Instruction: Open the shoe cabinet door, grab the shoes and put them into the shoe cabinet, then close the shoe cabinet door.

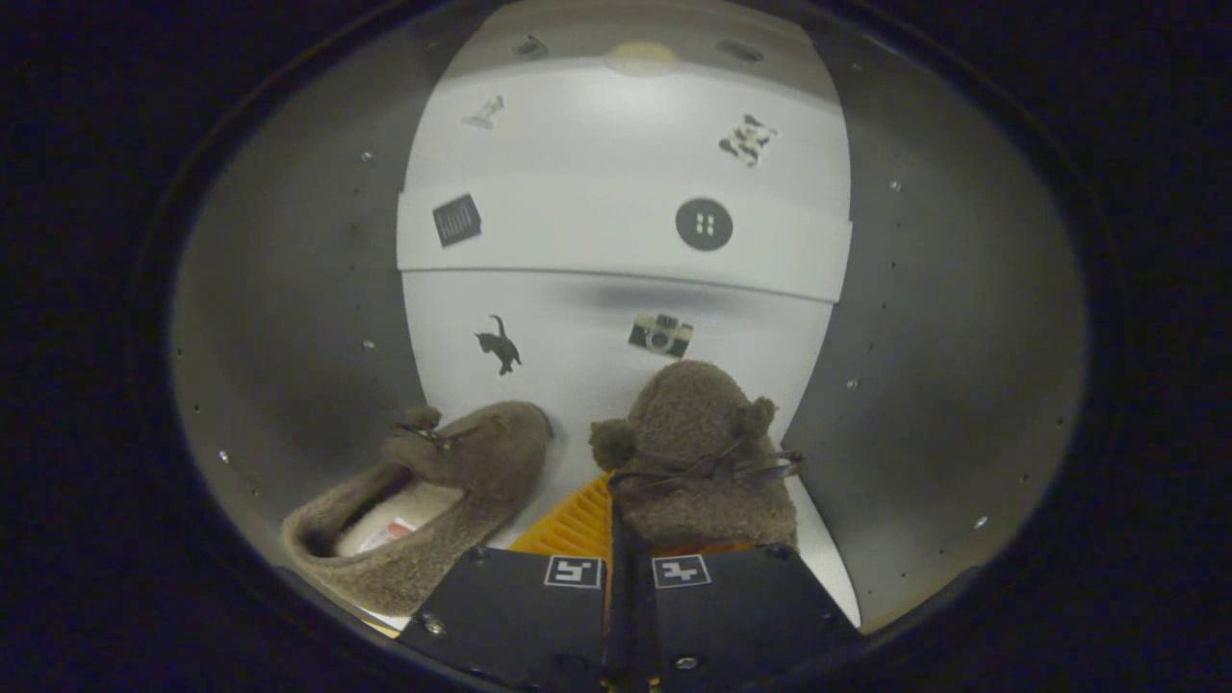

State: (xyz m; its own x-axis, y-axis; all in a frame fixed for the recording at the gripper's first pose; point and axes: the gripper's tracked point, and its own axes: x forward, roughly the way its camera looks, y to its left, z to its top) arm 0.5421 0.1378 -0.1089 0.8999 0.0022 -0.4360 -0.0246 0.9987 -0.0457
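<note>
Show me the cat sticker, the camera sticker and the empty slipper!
Cat sticker (500,344), gripper view, its body.
Camera sticker (660,335), gripper view, its middle.
Empty slipper (481,452), gripper view, its fuzzy toe.

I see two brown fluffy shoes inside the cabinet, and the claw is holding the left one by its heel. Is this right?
Not quite. In the gripper view the claw is closed on the right shoe, which sits between its fingers with its bow facing the camera. The left shoe lies free beside it. Both are brown, fluffy and inside the cabinet.
</note>
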